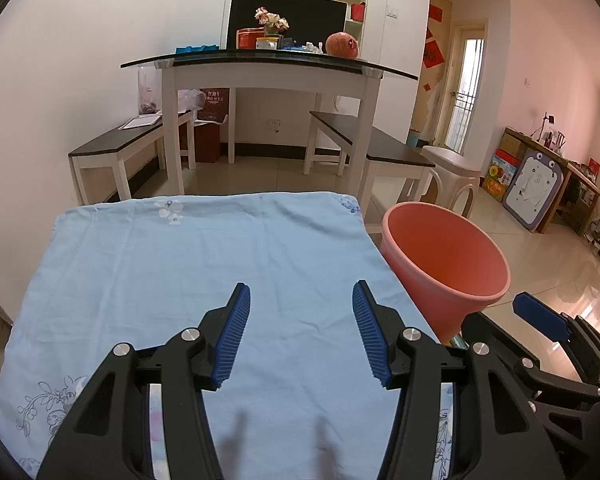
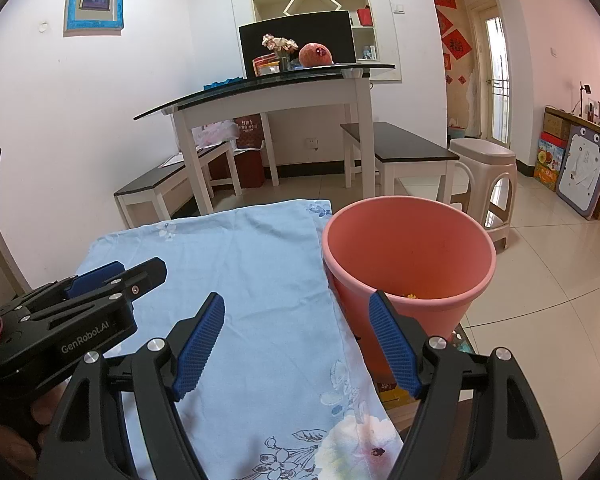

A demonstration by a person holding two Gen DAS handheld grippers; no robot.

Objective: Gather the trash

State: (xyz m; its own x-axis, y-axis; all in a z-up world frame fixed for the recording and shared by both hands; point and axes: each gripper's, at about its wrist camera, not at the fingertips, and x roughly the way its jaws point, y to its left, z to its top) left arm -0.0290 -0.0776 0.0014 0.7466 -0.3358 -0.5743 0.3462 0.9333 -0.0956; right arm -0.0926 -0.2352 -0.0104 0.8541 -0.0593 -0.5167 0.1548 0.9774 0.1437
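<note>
A pink bin (image 1: 444, 256) (image 2: 412, 240) stands at the right edge of a table draped in a light blue flowered cloth (image 1: 204, 264) (image 2: 256, 280). A small yellow scrap (image 2: 410, 296) shows low inside the bin. My left gripper (image 1: 301, 286) hovers open over the cloth with nothing between its fingers. It also appears at the left of the right wrist view as the left gripper (image 2: 140, 270). My right gripper (image 2: 296, 297) is open and holds nothing, its right finger in front of the bin's near rim. One of its blue pads (image 1: 540, 316) shows beside the bin.
Beyond the cloth stands a white glass-topped table (image 1: 268, 64) with two dark-topped benches (image 1: 112, 148) (image 1: 380, 144). A beige stool (image 2: 484, 168) stands behind the bin. Tiled floor (image 2: 560, 280) spreads to the right.
</note>
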